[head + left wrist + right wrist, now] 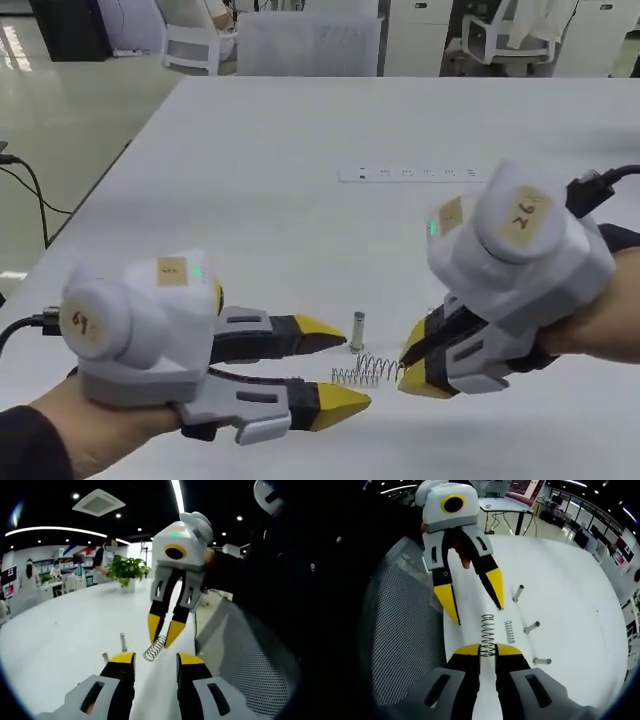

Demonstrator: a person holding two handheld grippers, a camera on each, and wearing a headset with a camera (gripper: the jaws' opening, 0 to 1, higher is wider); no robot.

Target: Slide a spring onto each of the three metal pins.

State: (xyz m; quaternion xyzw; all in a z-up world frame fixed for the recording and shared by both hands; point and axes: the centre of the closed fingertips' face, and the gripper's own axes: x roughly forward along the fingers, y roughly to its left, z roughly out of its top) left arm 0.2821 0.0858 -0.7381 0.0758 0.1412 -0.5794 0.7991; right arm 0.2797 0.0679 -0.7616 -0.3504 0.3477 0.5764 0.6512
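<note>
On my left, the left gripper (352, 368) sits low over the table (280, 220). Its yellow-tipped jaws are spread wide with nothing gripped, and the tips point right, toward the middle of the work.

Just past its far tip I see one of the pins (358, 330) standing upright on the table, clear of both grippers.

Next to the right comes the spring (375, 368), lying roughly level close over the table. I cannot tell from the head view whether it touches the surface. Its free end reaches toward the gap between the left gripper's open tips. In the right gripper view that end sits between those tips, touching neither as far as I can make out.

In the same view a second spring (509, 631) lies flat on the table just beside the held one, on the side toward the pins. Three pins stand in a row beyond it, apart from one another, and all three are bare.

Far back on the table, right of centre, lies a white power strip (410, 175).

On my right, the right gripper (402, 374) angles down and to the left. Its jaws are pinched together on the spring's near end, with the coil running straight out from between the tips. The left gripper view shows the same: the spring hangs from those closed tips toward my open jaws.
</note>
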